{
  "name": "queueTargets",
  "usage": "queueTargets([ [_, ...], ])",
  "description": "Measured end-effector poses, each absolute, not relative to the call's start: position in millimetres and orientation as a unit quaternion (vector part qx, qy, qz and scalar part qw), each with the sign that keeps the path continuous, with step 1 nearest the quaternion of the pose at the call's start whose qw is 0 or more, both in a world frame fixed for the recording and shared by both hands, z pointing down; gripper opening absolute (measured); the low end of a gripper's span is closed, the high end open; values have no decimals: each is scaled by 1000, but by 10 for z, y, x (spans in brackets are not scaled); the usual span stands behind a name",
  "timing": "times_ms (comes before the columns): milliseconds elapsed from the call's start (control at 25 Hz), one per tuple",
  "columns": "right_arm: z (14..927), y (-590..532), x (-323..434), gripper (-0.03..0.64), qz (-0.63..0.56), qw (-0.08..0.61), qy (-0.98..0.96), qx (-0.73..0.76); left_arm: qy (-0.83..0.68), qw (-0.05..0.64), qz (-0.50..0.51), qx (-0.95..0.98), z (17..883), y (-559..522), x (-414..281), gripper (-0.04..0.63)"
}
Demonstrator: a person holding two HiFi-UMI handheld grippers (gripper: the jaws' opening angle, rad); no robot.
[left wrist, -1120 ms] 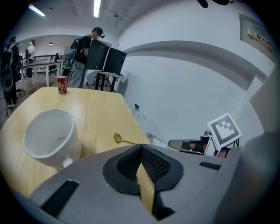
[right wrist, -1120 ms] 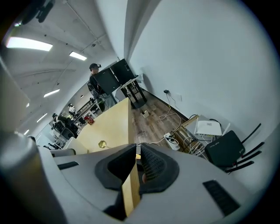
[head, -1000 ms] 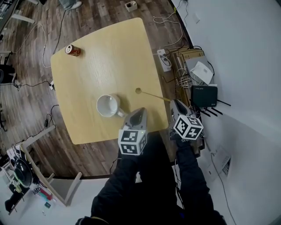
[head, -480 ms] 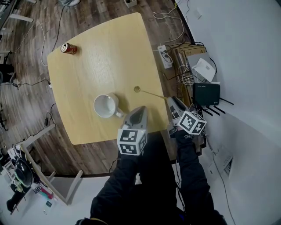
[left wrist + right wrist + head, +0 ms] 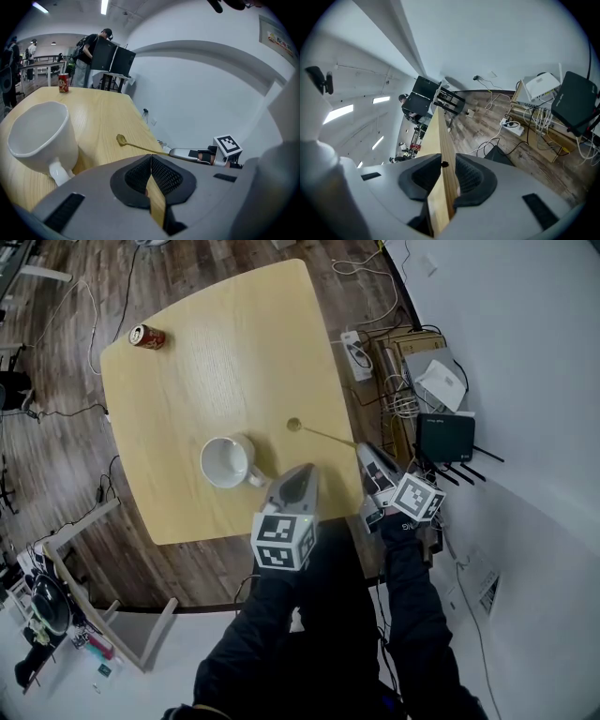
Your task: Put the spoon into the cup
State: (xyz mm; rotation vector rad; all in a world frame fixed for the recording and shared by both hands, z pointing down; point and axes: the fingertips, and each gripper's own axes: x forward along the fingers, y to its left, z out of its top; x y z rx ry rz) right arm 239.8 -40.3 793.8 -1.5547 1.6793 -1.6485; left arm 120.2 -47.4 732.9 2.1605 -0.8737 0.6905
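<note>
Light wooden tabletop (image 5: 216,352) carries a slim golden metal spoon (image 5: 323,435), its handle tip between the parted jaws of our right gripper (image 5: 367,454), which have just been closing. Our left gripper (image 5: 304,472) has its jaws together; the white ceramic cup (image 5: 225,463) stands just ahead-left.

The right gripper (image 5: 443,162) is rolled so that the table (image 5: 440,133) shows edge-on, a pale wooden strip running up between its jaws, which stand apart and have just been closing. A small dark tip (image 5: 444,164), too small to name, sits at that edge between the pads, touching neither. To the right lies a wood floor (image 5: 487,115) with cables, a power strip (image 5: 513,127) and a black box (image 5: 576,104).
</note>
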Motion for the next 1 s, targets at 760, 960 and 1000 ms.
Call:
queueTargets([
  [760,7352,-526,2451,23,-559,259,604,-506,-347,339,250,838,7085,-557,1141,34],
  [960,7026,-548,2400,23,-545,259,619,-503,-357,336,236,839,6889,-606,1050,34],
  [1000,6957,-550,2379,23,-541,257,624,-501,-360,335,232,839,6841,-617,1028,34],
])
